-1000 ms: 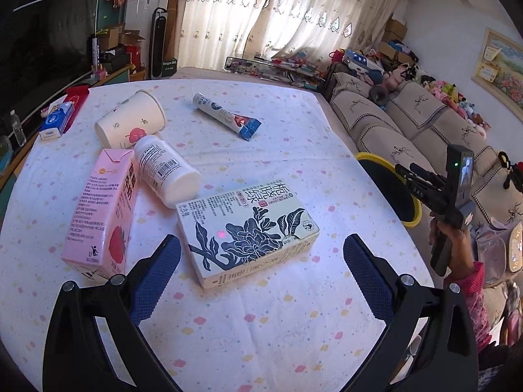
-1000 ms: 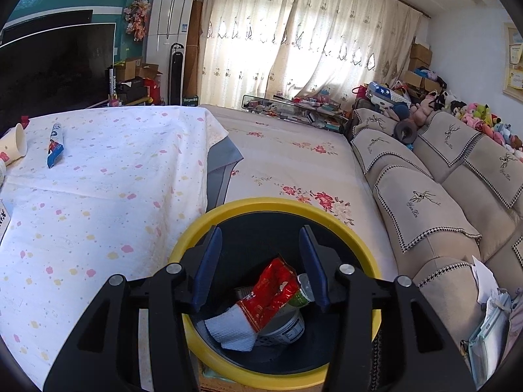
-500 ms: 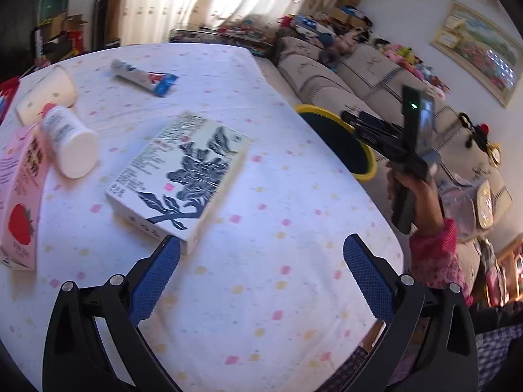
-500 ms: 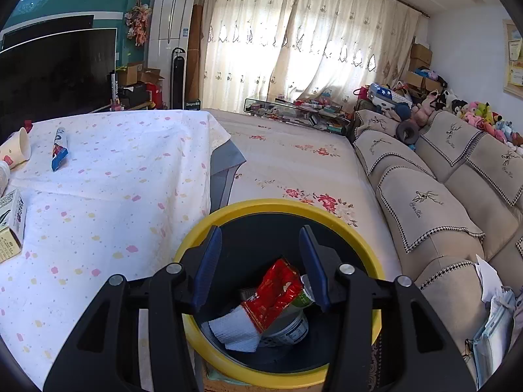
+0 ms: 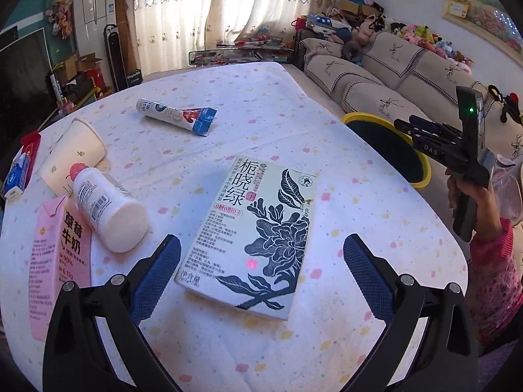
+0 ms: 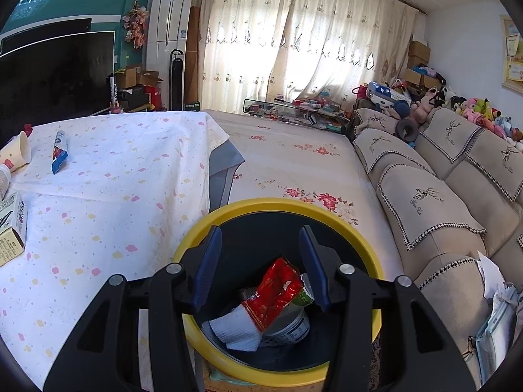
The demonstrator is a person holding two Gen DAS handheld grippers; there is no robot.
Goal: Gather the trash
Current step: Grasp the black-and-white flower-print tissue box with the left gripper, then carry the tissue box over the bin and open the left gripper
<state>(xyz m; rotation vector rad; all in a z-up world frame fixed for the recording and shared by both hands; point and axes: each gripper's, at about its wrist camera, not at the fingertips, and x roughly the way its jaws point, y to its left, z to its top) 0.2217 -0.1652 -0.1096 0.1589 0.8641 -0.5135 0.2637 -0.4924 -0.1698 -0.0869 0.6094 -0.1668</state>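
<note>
left gripper [image 5: 261, 271]: jaws wide apart, empty, hovered over the tea box [image 5: 251, 238] near the table's [image 5: 359, 202] front edge.
right gripper [image 6: 260, 264]: jaws parted, nothing held, poised over the yellow-rimmed bin [image 6: 369, 228] beside the table's right edge.
bin contents: red wrapper [image 6: 276, 294], white tissue [image 6: 235, 330], a tub [image 6: 291, 323].
left side of table: white bottle [image 5: 108, 209] on its side, pink milk carton [image 5: 52, 261], paper cup [image 5: 73, 156].
far side: toothpaste tube [image 5: 176, 116].

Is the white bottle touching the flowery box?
Apart. The left wrist view shows bare tablecloth between the white bottle and the flowery box.
</note>
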